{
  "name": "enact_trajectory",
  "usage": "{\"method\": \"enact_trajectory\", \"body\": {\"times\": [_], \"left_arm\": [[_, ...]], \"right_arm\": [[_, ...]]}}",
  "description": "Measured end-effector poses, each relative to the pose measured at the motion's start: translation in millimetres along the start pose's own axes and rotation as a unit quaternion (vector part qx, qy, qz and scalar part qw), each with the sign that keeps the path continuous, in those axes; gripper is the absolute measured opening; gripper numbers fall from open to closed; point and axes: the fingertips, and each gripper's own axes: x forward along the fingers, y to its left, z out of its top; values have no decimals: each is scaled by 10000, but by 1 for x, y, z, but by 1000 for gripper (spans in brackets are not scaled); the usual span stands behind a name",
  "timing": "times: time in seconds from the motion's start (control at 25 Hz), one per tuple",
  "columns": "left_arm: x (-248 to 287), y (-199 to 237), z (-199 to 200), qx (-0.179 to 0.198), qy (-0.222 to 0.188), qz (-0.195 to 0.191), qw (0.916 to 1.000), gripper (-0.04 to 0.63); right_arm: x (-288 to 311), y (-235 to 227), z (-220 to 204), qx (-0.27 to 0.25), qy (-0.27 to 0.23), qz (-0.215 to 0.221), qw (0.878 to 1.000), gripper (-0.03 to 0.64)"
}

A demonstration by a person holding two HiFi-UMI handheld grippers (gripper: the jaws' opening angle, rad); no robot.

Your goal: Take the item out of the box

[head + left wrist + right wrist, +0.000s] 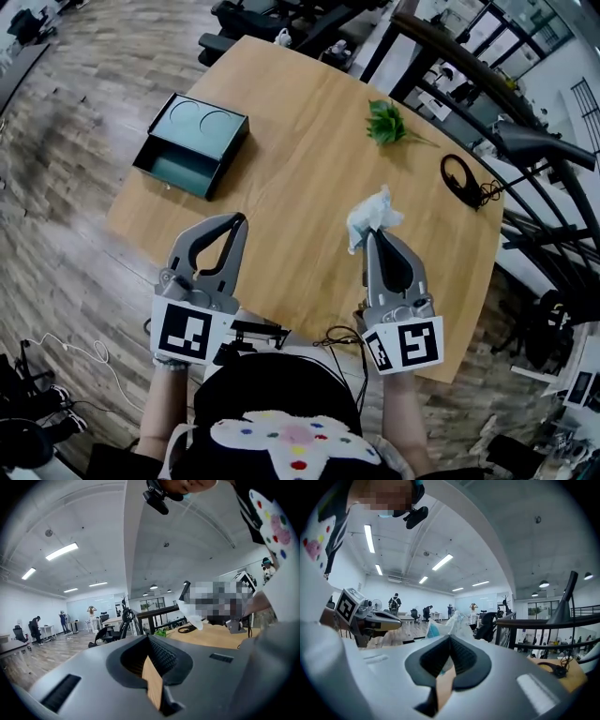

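Evidently most of the job is done. The right tool (pixel 371 234) has its jaws pressed together on a crumpled white item (pixel 373 214), which sticks up beyond the jaw tips. It is held above the near middle of the desk (pixel 300 169), well apart from the box (pixel 192 141). The right gripper view shows the same pale, wrinkled item (pixel 440 626) just past the closed jaws. Whether it is thin plastic or tissue I cannot tell.

The dark green box sits near the far left corner of the desk with its drawer (pixel 178 172) pulled out toward the person. The part of the drawer that shows looks bare, so I judge the item has come from there, though the frames do not prove it.

The left tool (pixel 240 221) hangs over the near edge of the desk with its jaws together and nothing between them; its own view confirms this.

What remains, by my reading, is to set the item down on a bare part of the desk and let it go. A small green plant (pixel 385 123) and a black coiled cable (pixel 461 180) lie toward the far right, clear of both tools.
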Motion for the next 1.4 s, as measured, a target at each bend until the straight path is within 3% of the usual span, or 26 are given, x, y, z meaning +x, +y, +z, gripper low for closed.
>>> {"method": "enact_trajectory", "body": {"times": [0.4, 1.4], "left_arm": [[-15, -18, 10, 56, -39, -75, 9999, 6], [-11, -39, 7, 201, 43, -285, 9994, 6]], "right_arm": [[-34, 2, 14, -43, -377, -115, 9992, 11], [-40, 5, 9, -389, -273, -91, 9988, 10]]}}
